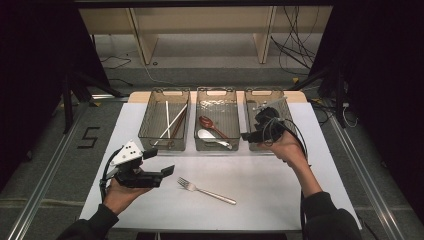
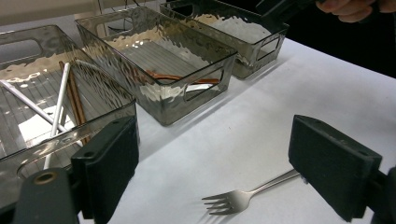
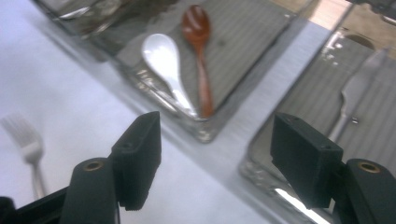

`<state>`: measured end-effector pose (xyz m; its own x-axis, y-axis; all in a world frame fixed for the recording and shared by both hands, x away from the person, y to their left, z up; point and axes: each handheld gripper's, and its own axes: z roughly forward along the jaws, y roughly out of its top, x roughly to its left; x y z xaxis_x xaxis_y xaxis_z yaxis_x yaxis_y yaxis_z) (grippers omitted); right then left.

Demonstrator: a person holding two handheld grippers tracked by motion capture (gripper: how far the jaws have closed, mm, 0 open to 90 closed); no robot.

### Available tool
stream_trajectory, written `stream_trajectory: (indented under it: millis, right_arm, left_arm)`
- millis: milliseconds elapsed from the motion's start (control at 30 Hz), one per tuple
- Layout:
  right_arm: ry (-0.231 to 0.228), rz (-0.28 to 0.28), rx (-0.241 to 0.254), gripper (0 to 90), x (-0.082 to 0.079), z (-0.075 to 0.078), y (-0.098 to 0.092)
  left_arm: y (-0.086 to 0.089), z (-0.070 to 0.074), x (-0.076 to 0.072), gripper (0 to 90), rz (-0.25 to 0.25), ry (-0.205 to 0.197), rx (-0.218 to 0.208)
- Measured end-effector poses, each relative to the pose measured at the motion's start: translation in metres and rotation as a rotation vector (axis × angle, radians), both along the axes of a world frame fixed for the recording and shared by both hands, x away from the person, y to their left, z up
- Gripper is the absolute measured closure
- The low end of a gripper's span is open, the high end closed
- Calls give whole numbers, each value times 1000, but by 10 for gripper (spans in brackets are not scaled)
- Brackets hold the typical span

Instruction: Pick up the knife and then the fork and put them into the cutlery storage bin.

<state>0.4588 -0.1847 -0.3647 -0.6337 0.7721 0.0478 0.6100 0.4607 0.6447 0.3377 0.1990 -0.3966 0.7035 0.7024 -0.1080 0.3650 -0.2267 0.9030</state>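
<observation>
A silver fork (image 1: 205, 190) (image 2: 243, 196) (image 3: 25, 140) lies on the white mat (image 1: 270, 195) near its front middle. My left gripper (image 1: 160, 161) (image 2: 219, 158) hovers just left of the fork, jaws open and empty, with the fork's tines in front of them. My right gripper (image 1: 252, 131) (image 3: 219, 158) hangs over the front edge of the right bin (image 1: 250, 112), open with nothing between its jaws. In the right gripper view a silver utensil (image 3: 350, 93) lies in that bin.
Three smoky clear bins stand in a row at the back of the mat. The left bin (image 1: 145, 125) holds white and brown chopsticks (image 1: 172, 125) (image 2: 60, 102). The middle bin (image 1: 216, 91) holds a brown spoon (image 1: 210, 125) (image 3: 198, 37) and a white spoon (image 1: 210, 136) (image 3: 163, 60).
</observation>
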Motion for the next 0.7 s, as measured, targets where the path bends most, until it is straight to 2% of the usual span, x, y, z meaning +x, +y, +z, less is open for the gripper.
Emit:
stream_trajectory:
  millis: [100,167,267,700]
  right_arm:
    - [-4,39,7,338,-13,0,6]
    - [8,68,-16,322,-20,-1,14]
    - [16,110,-24,312,-30,-3,24]
    - [80,279,-97,307,-59,-24,71]
  left_arm:
    - [0,0,0,159,1,0,0]
    - [0,0,0,158,3,-1,1]
    - [-1,0,0,158,1,-2,0]
    - [1,0,0,158,4,-2,-5]
